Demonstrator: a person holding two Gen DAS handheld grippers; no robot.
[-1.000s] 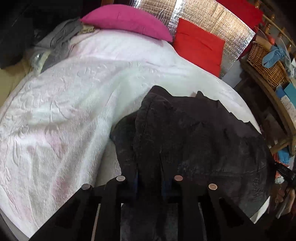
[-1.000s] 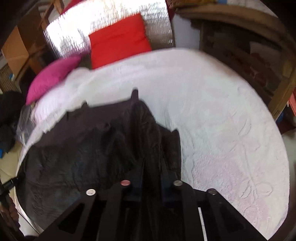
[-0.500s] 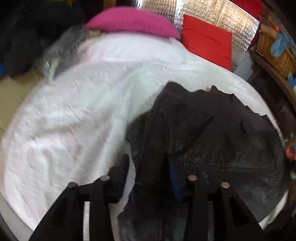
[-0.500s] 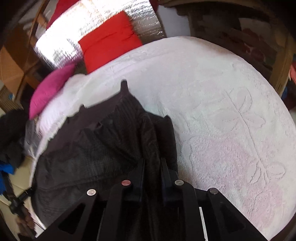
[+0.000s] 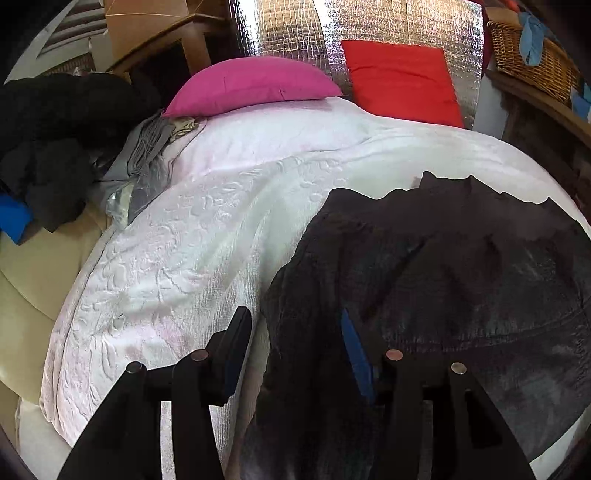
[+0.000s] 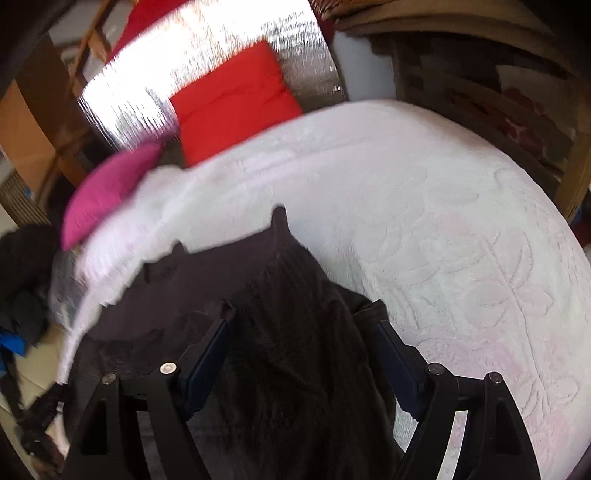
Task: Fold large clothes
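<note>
A large dark garment [image 5: 461, 280] lies spread on the white bedspread [image 5: 207, 236], its near edge bunched toward me. In the left wrist view my left gripper [image 5: 295, 325] has its jaws opening; a fold of the dark cloth hangs loose between the fingers, apart from the left pad. In the right wrist view the same garment [image 6: 288, 314] runs as a ridge between the fingers of my right gripper [image 6: 303, 325], whose jaws are opening wide. Its blue pads stand clear of the fabric on both sides.
A pink pillow [image 5: 255, 85] and a red cushion [image 5: 402, 77] rest at the head of the bed against a silver foil panel [image 5: 369, 22]. Dark and grey clothes [image 5: 55, 144] pile at the left edge. A wicker basket [image 5: 532, 55] sits on wooden furniture at right.
Both grippers were shut on folds of the dark garment and have let go: the left spread first, the right just now. The left view has shifted and rolled, showing more of the room.
</note>
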